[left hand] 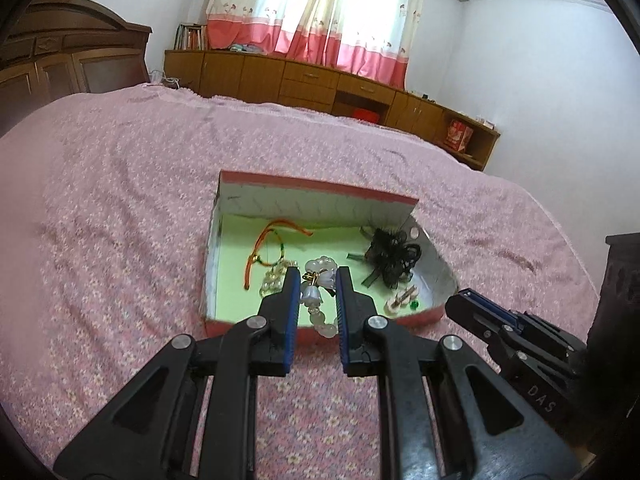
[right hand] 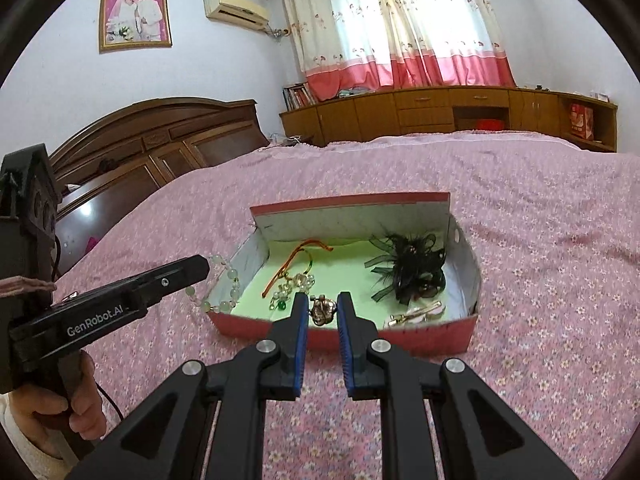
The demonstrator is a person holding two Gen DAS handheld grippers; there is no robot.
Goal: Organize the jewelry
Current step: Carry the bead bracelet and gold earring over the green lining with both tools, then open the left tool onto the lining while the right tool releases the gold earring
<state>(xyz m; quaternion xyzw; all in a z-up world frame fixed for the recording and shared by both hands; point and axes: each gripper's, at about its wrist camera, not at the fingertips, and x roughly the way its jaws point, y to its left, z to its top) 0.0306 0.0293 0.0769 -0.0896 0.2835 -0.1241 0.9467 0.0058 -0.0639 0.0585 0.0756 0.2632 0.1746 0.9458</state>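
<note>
Left gripper (left hand: 317,276) pinching pale bead bracelet (left hand: 316,300), strand dangling over near rim of red box (left hand: 320,190). Right gripper (right hand: 323,302) nipping small gilt brooch (right hand: 322,311), jaws nearly closed. Both pieces being held above box, ahead of fingers. Orange cord (left hand: 264,248), black feather clip (left hand: 394,260), hairpin (right hand: 416,314) lying beyond inside. Sorting looking early; most left.

So the bed (right hand: 540,208) is covered in a pink spread with a little white flower print, kinda rumpled in places. Only thing sitting right on it is a shallow red box (right hand: 420,338) with the lid flap standing up at the back and a pale green bottom, near the front edge.
</note>
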